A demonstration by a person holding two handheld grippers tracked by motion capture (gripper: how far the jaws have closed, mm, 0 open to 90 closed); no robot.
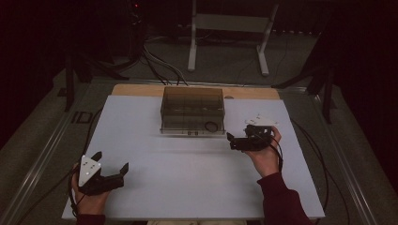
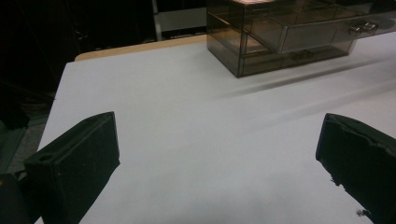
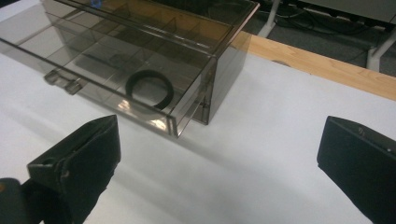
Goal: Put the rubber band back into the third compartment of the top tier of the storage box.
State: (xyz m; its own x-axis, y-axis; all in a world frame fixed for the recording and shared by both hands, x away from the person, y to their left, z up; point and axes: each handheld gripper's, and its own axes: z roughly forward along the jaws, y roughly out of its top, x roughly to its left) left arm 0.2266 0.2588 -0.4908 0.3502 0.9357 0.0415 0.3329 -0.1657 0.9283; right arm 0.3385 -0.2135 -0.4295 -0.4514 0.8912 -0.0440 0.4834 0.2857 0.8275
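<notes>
Two grippers from the high view: left gripper point(image 1: 110, 162) at 7 o'clock, jaws wide, right gripper point(image 1: 229, 140) at 3 o'clock beside the smoky clear drawer box point(image 1: 192, 110) on the white table point(image 1: 187, 173). Left gripper view has jaws spread, holding nothing, box at 1 o'clock. Right gripper view, jaws wide too, shows a black ring point(image 3: 149, 89) inside the top drawer point(image 3: 116, 84), at 11 o'clock.

Left gripper point(image 1: 111, 162) is held low at the person's near left, jaws spread wide, nothing between them. Right gripper point(image 1: 230, 140) is held farther forward at the right, jaws likewise spread and empty, pointing leftward. A dark red sleeve point(image 1: 281, 199) covers the right forearm.
</notes>
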